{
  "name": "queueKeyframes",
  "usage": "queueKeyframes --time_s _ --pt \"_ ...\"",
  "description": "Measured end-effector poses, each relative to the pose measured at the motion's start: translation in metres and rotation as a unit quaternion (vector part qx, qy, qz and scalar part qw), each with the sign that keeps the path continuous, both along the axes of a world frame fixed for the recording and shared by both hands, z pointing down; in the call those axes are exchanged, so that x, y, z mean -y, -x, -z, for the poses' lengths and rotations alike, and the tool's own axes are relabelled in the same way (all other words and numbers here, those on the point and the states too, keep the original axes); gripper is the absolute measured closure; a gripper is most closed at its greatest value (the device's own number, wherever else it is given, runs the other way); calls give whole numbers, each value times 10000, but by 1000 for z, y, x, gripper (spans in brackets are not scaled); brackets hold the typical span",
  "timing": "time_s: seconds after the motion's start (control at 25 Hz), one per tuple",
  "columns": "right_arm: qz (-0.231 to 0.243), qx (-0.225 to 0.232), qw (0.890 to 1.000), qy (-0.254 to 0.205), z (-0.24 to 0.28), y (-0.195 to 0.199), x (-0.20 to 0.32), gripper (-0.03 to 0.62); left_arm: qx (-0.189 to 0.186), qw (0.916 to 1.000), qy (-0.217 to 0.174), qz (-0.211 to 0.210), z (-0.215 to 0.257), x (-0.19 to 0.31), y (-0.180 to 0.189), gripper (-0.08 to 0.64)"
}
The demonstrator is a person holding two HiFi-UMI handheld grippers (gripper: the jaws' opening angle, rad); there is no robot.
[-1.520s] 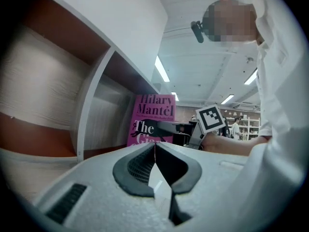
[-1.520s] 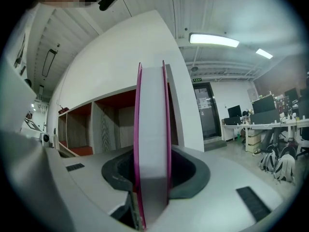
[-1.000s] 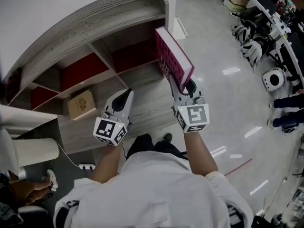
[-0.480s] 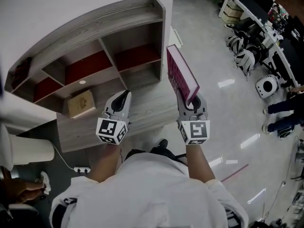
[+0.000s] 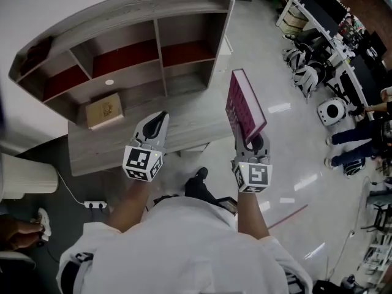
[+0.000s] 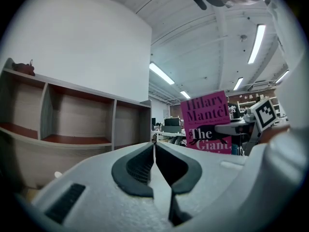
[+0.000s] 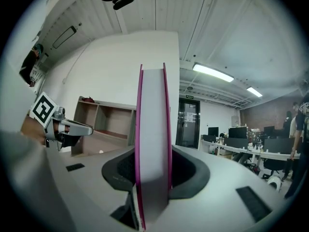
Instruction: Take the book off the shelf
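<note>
Removal step looks done: book (image 5: pixel 244 103) is pinched upright by its lower edge in right gripper (image 5: pixel 250 141), well clear of shelf (image 5: pixel 184 8), left gripper (image 5: pixel 158 120) pressed together and empty; next move probably needs a steady carry to wherever it gets set down.

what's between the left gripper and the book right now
Nothing stands between them. In the head view the gap from the left gripper to the pink book, clamped in the right gripper, shows only bare desk top and floor below.
</note>
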State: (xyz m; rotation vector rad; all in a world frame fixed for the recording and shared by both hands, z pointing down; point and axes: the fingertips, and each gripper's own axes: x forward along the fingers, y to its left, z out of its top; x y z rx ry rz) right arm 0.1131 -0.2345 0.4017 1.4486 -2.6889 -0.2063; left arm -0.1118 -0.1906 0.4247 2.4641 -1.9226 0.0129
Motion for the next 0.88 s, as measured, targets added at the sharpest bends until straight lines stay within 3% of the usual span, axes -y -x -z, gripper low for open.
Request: queueKeyframes --time_s 0.36,0.6,0.88 --pt "11 -188 9997 139 -18 -8 -76 449 -281 9993 159 187 -32 -79 4 541" --pt "258 -3 9994 219 -22 -26 -102 449 -597 9982 81 56 -34 -110 -24 541" --pt "901 139 9957 164 -31 -54 -133 449 -543 9985 39 67 -31 -136 -74 541"
